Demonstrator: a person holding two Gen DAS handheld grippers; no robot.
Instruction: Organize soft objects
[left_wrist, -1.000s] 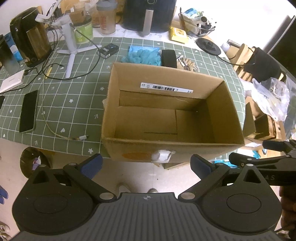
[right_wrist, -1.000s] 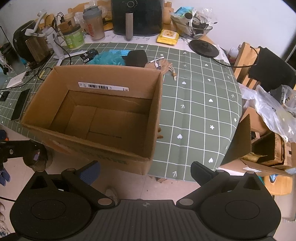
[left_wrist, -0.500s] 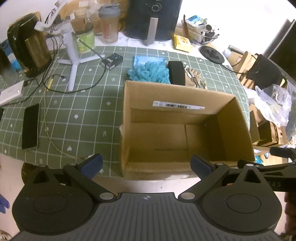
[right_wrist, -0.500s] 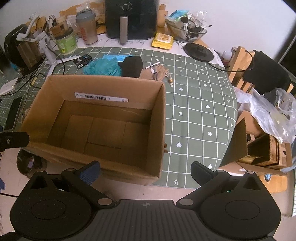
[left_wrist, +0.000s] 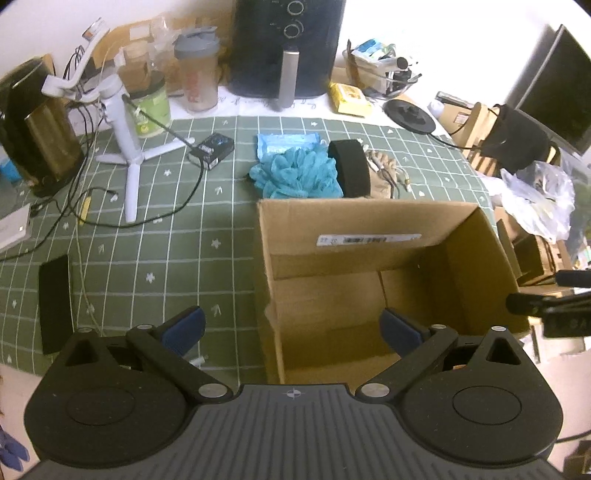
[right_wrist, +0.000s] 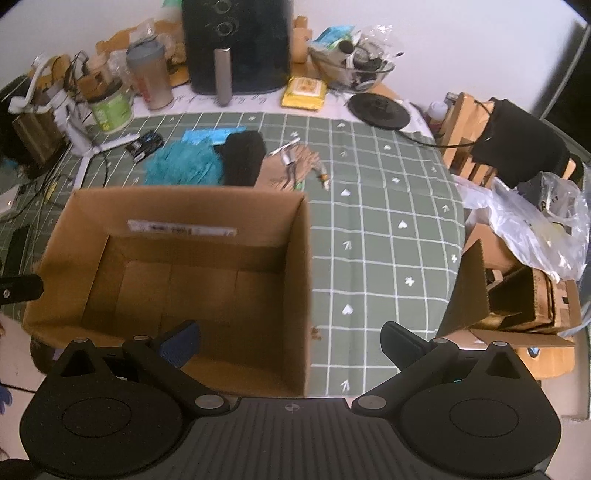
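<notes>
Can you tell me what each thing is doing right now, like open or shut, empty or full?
cardboard box: open, empty, upright.
left gripper: open, holding nothing.
right gripper: open, holding nothing.
blue gloves: heaped behind the box.
black band: beside the gloves.
shaker bottle: lid shut.
phone: screen dark.

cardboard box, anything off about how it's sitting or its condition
The cardboard box stands upright, open and empty, but its near end overhangs the table's front edge. Its near-left corner looks torn. Nothing has spilled.

Black claw (left_wrist: 291, 328) with blue-padded fingers (left_wrist: 184, 326), silver screws.
</notes>
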